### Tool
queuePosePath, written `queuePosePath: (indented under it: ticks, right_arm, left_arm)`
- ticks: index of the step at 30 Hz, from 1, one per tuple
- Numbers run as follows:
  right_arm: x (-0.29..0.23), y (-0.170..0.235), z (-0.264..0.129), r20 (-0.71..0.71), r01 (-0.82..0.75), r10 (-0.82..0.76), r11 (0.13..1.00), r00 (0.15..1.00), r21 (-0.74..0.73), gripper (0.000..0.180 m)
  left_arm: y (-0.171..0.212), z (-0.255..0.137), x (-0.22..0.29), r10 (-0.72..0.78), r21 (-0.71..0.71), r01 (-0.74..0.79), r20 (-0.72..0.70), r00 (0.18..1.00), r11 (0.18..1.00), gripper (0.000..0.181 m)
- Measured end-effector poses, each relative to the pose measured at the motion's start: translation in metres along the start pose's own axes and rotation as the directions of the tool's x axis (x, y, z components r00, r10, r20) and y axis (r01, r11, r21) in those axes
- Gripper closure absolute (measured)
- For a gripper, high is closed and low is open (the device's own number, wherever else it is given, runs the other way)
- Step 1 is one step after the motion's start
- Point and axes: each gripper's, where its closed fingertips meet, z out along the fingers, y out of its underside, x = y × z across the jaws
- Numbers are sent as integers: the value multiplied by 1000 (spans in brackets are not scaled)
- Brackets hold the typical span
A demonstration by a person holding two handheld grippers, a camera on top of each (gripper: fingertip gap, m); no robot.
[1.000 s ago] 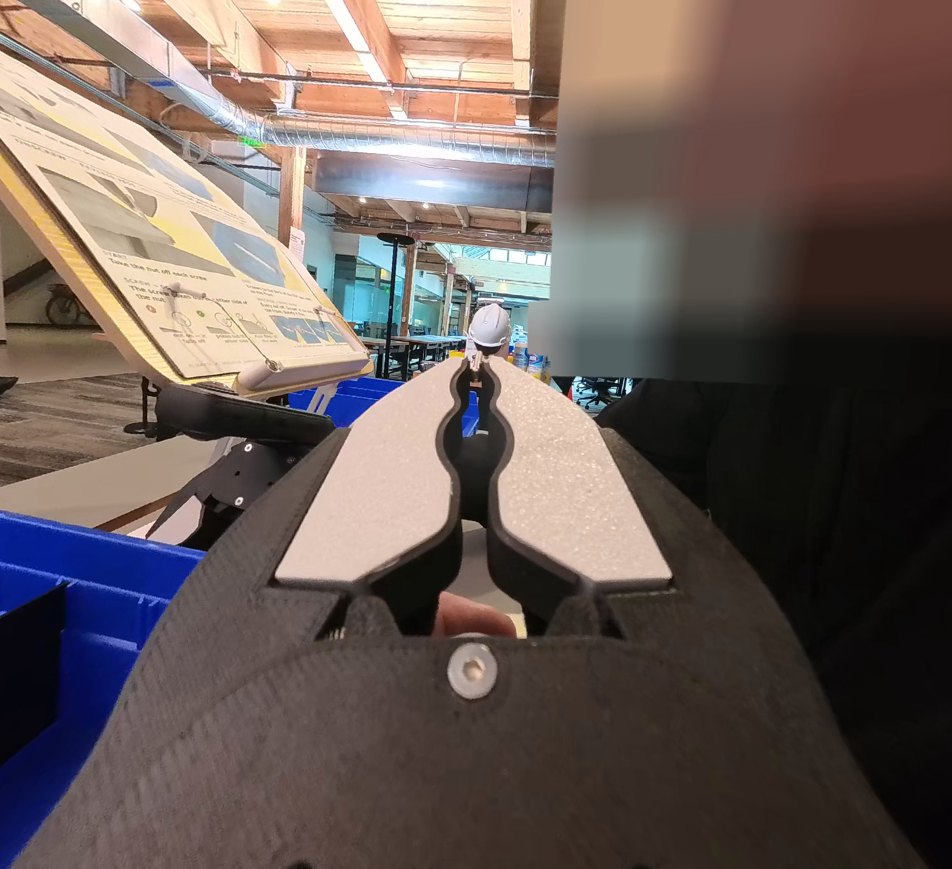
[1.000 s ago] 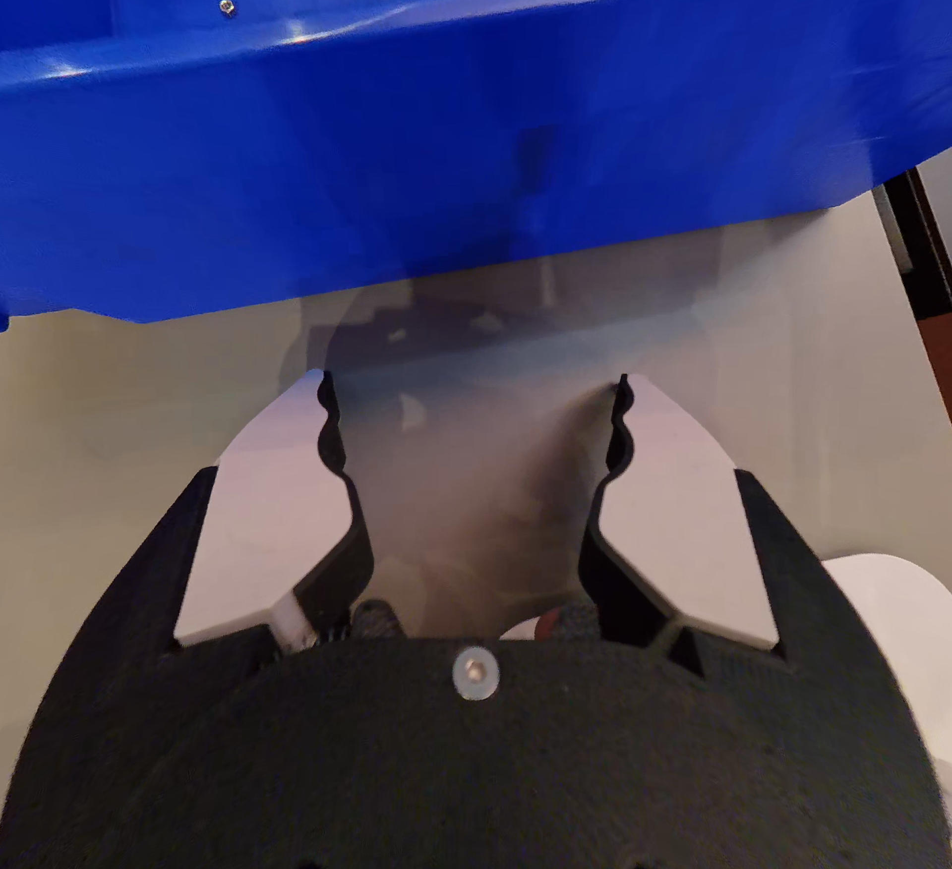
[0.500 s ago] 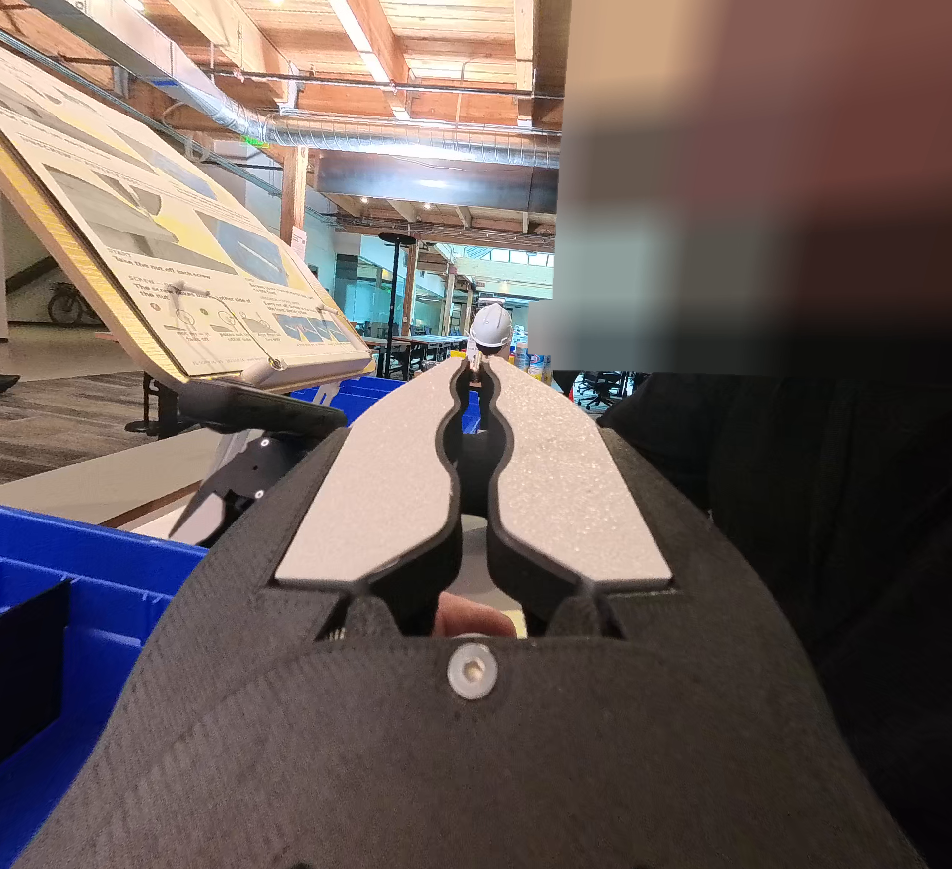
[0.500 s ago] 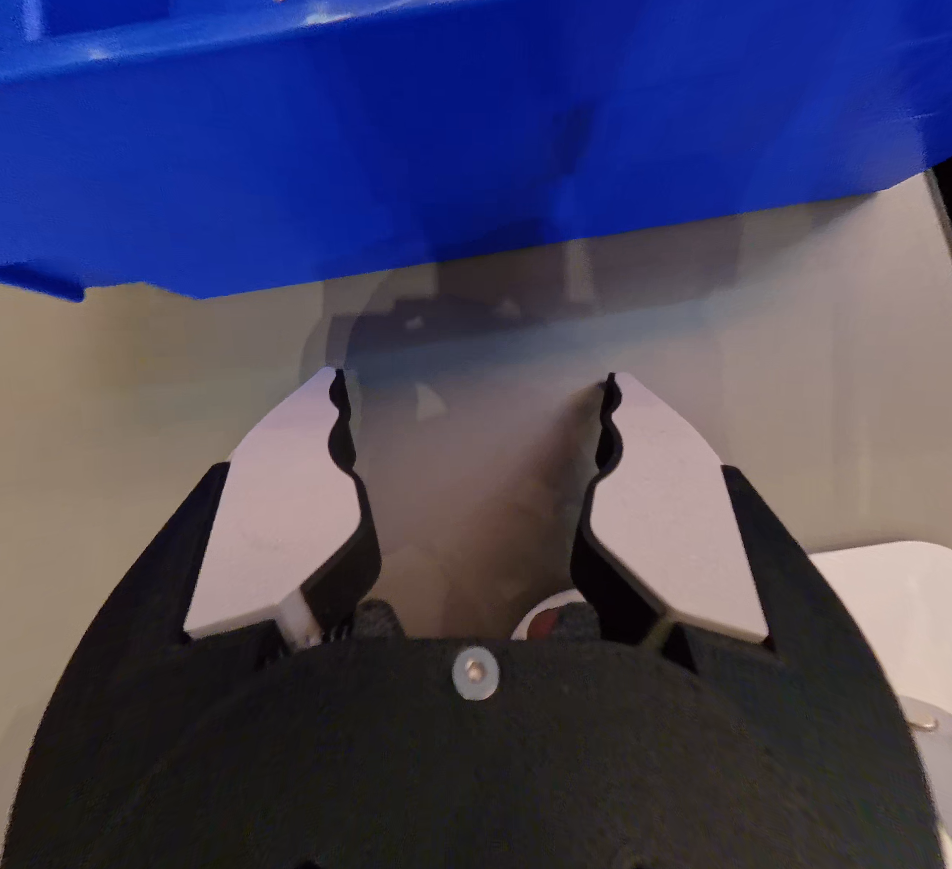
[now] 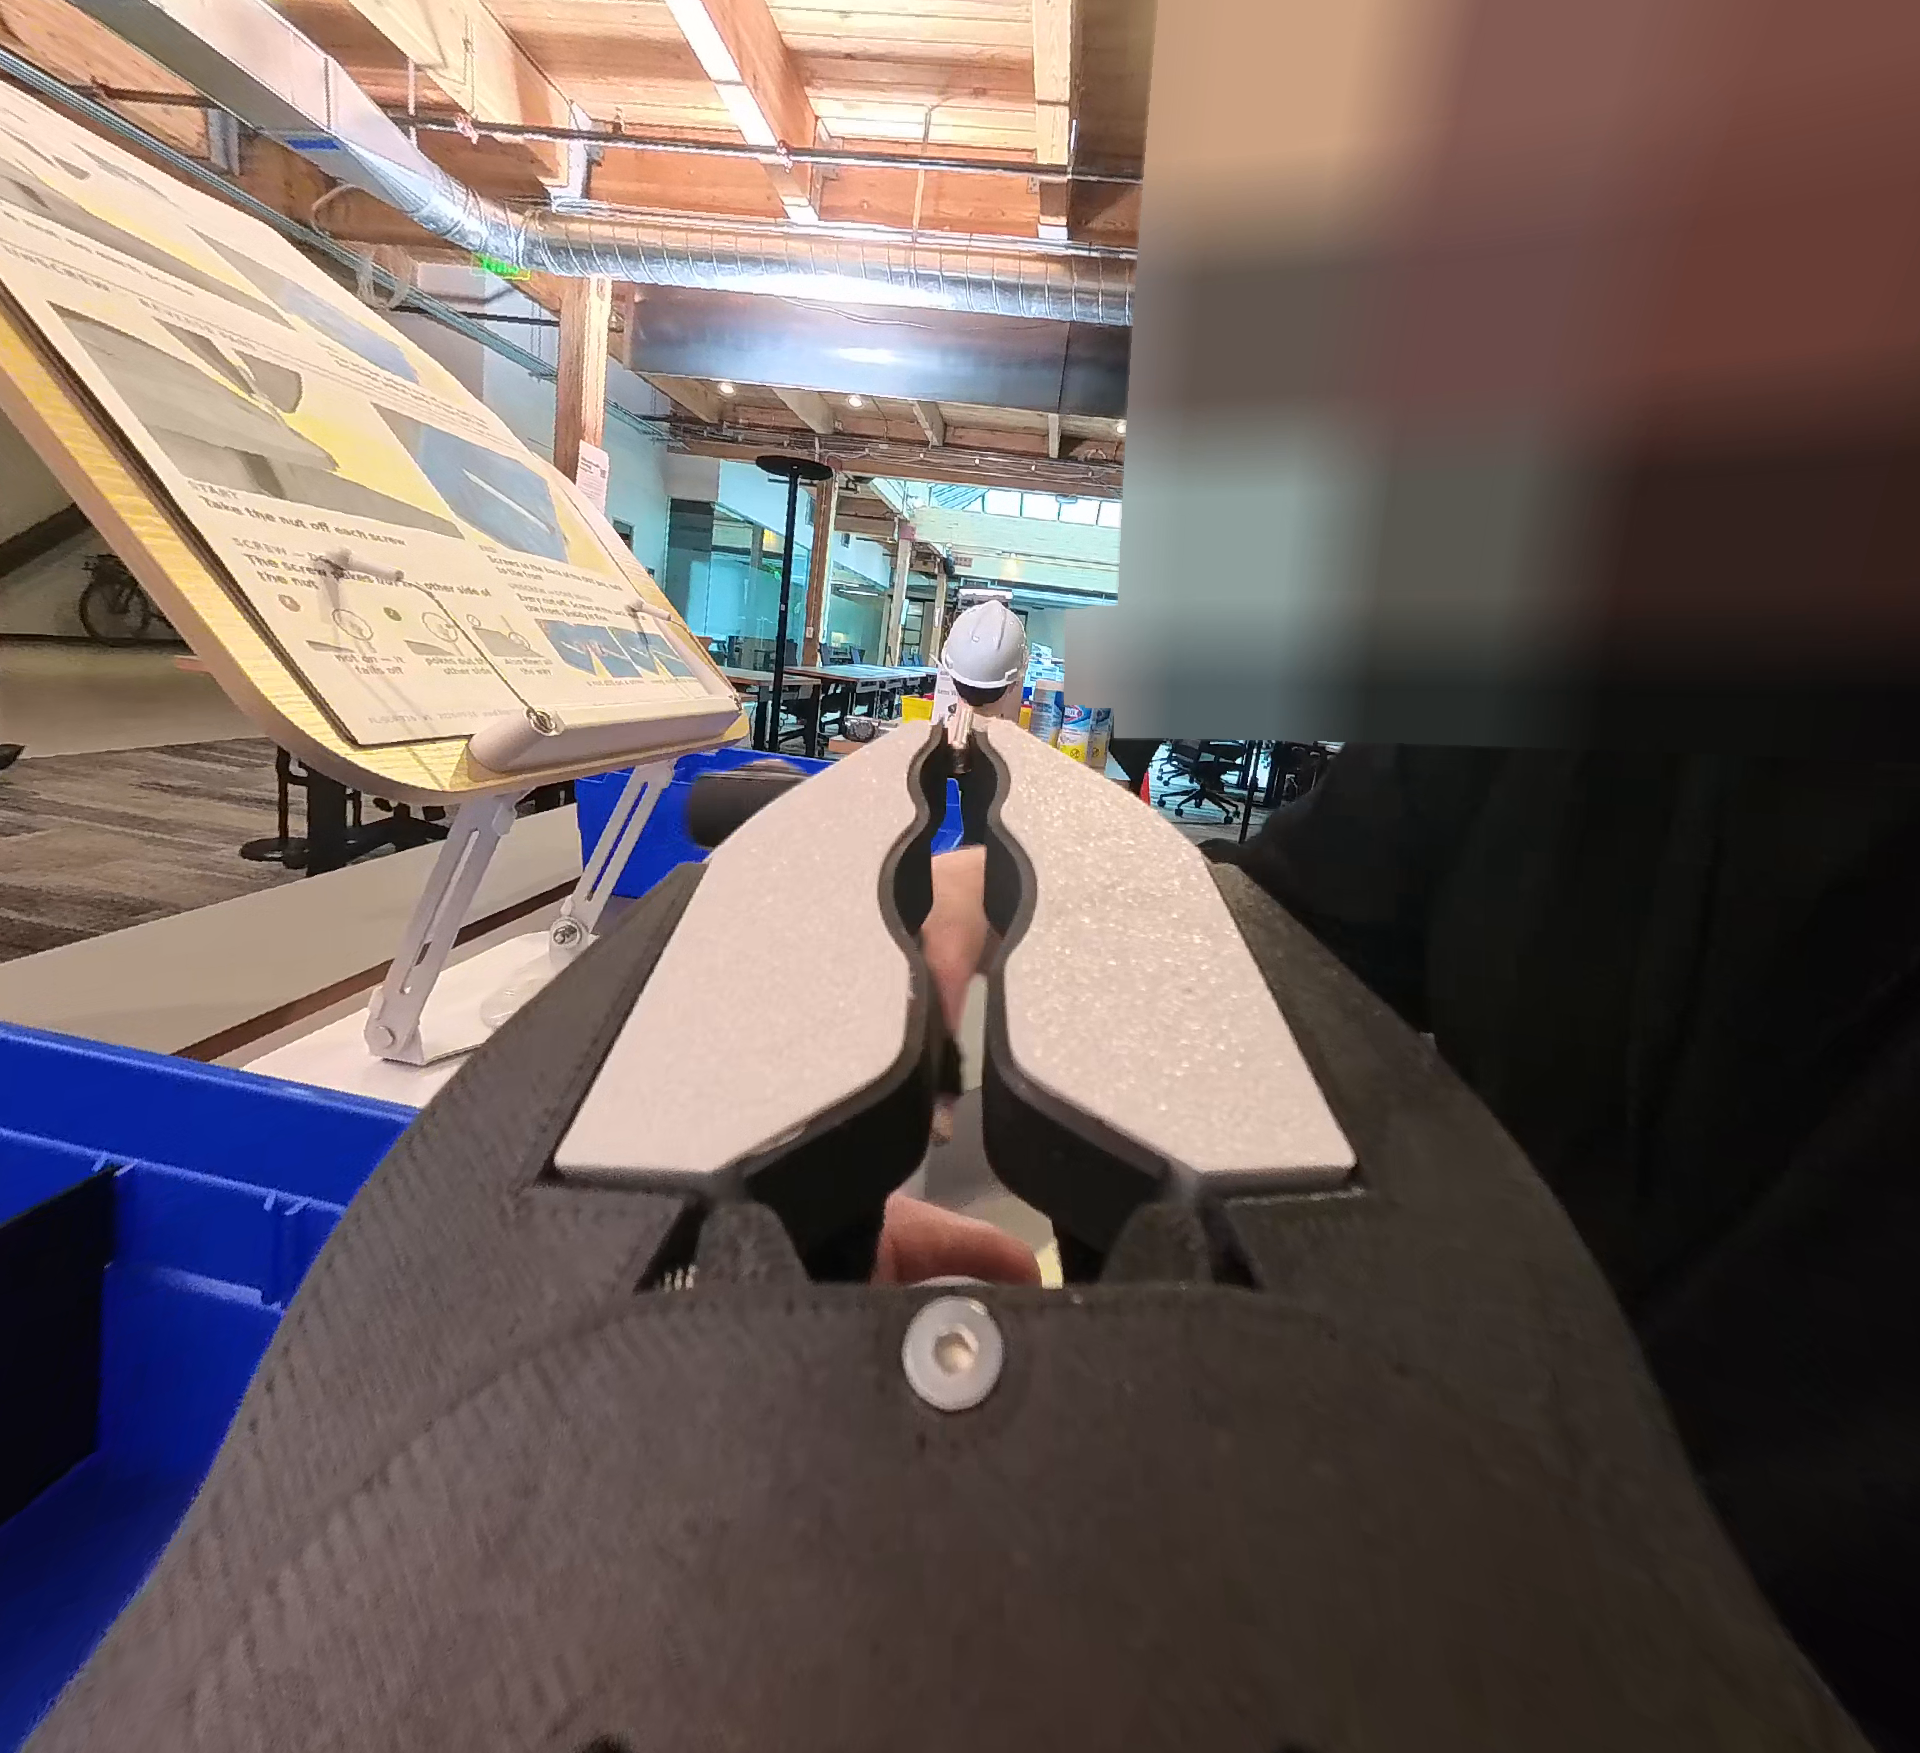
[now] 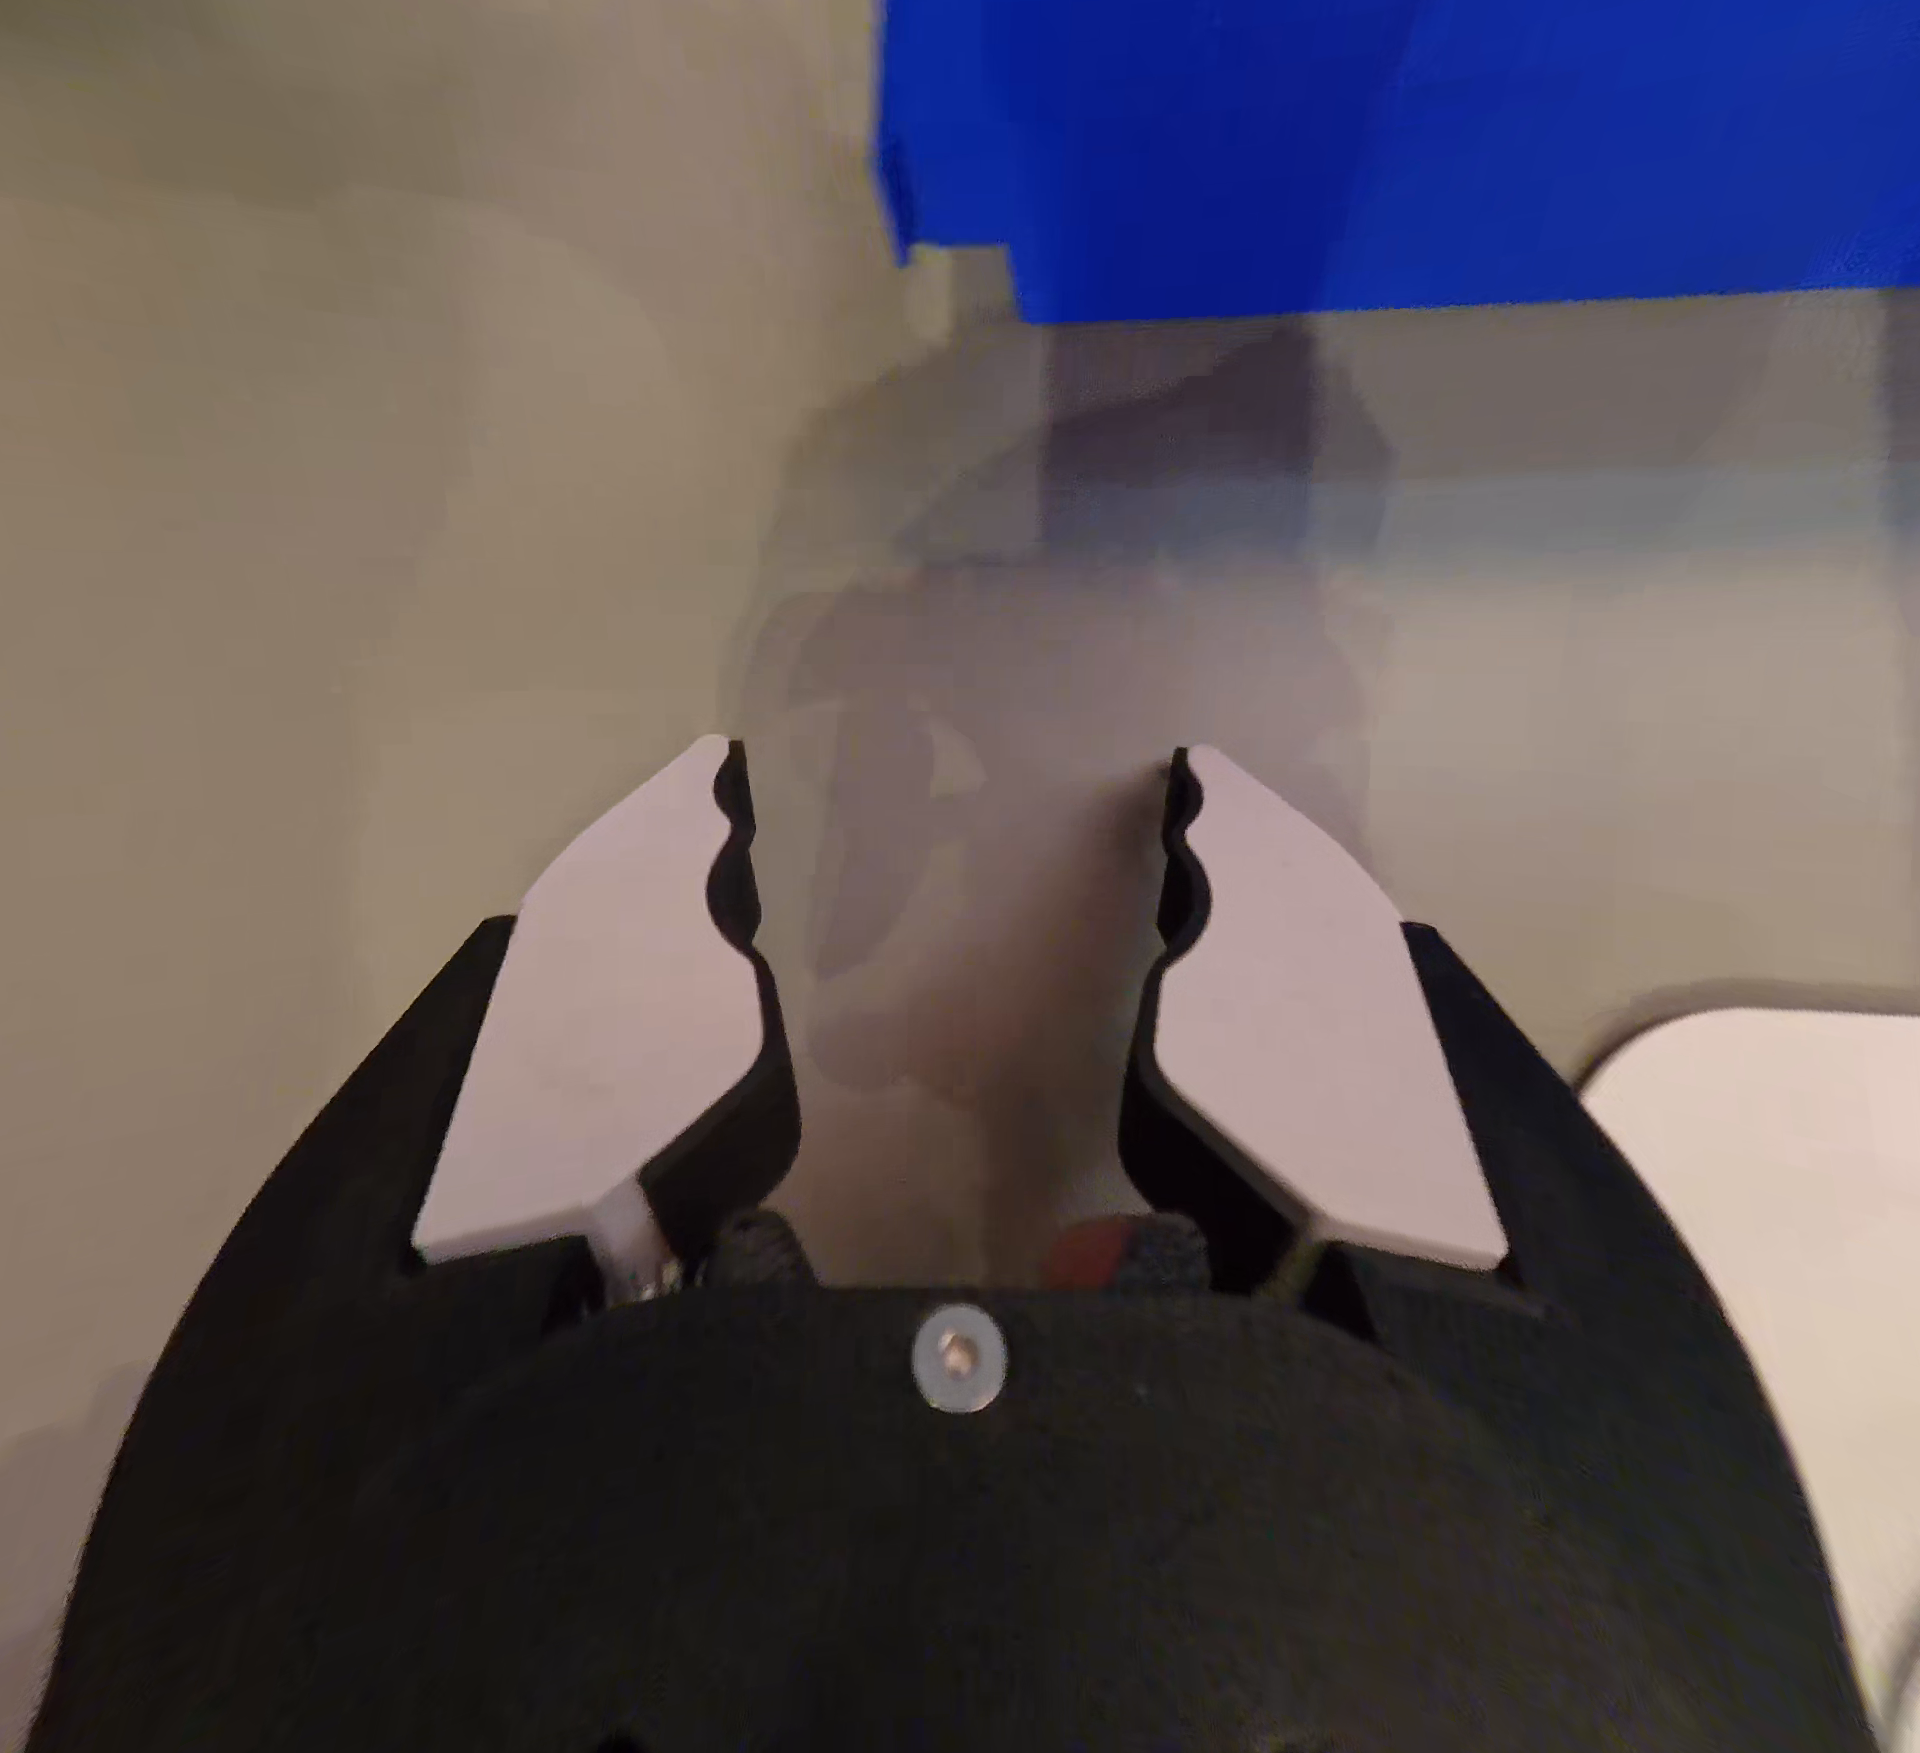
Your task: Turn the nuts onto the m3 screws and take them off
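Left gripper [image 5: 958, 747] is clenched on a small metal screw [image 5: 957, 729] pinched at its very tips, pointing up & away from the bench. Right gripper [image 6: 951, 763] is released, nothing btwn its fingers, hovering over bare bench [image 6: 364, 456] w/ a blue bin [image 6: 1403, 62] ahead. No nut visible. Screw looks tiny, light, stiff, prob slippery; best held by the head end, leaving thread free.

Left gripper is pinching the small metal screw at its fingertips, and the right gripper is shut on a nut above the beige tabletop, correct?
Not quite. The right wrist view shows the right gripper open and empty, fingers wide apart over the beige tabletop near the blue plastic bin. The rest holds: the left gripper is shut on the small metal screw.
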Motion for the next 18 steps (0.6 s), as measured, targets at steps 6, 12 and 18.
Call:
queuePosePath:
  ticks: [6, 12, 18]
  right_arm:
    - [-32, 4, -9, 59, 18, -20, 999, 998, 27, 111]
    - [-14, 1, -15, -9, 36, -36, 997, 999, 69, 130]
    - [-4, 6, -8, -21, 30, -29, 998, 999, 52, 145]
  left_arm:
    - [1, 1, 0, -1, -5, 1, -3, 1000, 1000, 178]
    - [2, 0, -2, -1, -7, 1, 5, 1000, 1000, 178]
    - [4, 1, -2, -8, -8, 8, 3, 1000, 1000, 178]
